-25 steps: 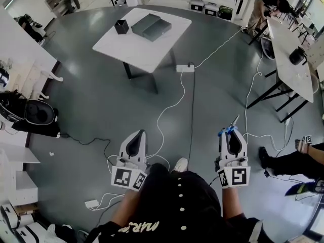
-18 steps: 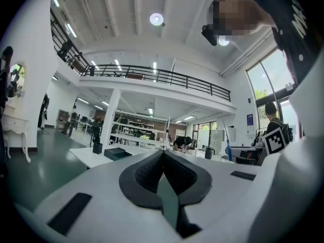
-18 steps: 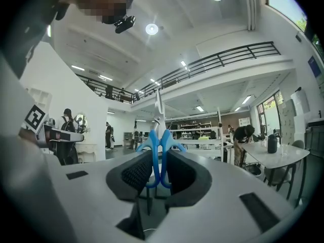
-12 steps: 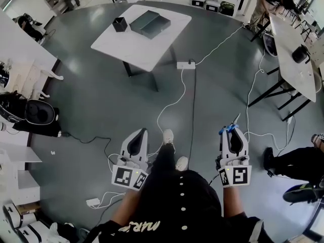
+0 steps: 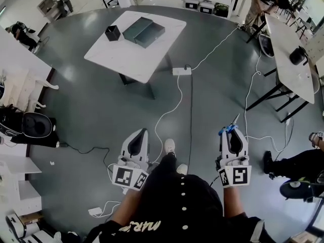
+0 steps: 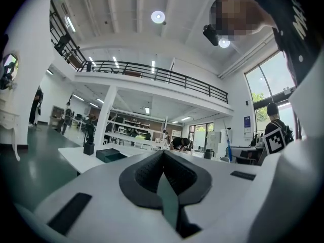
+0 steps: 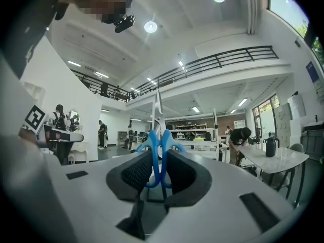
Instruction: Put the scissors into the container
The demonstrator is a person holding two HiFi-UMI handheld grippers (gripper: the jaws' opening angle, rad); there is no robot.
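Observation:
My right gripper (image 5: 232,132) is shut on blue-handled scissors (image 5: 229,128), held low in front of the person's body. In the right gripper view the blue handles (image 7: 157,158) sit squeezed between the pads and the blade (image 7: 158,103) points upward. Beside it my left gripper (image 5: 140,134) is shut with nothing in it, its pads meeting (image 6: 163,156). The black square container (image 5: 112,33) stands on a white table (image 5: 152,54) far ahead across the floor, also small in the left gripper view (image 6: 89,148).
A dark green box (image 5: 143,32) lies next to the container. White cables and a power strip (image 5: 181,71) cross the grey floor between me and the table. Another white table (image 5: 288,54) stands right; a seated person's legs (image 5: 298,162) lie at right.
The person has stepped forward, one foot swinging ahead, and the table with the container has slid left in the head view. Both grippers keep their places and grips.

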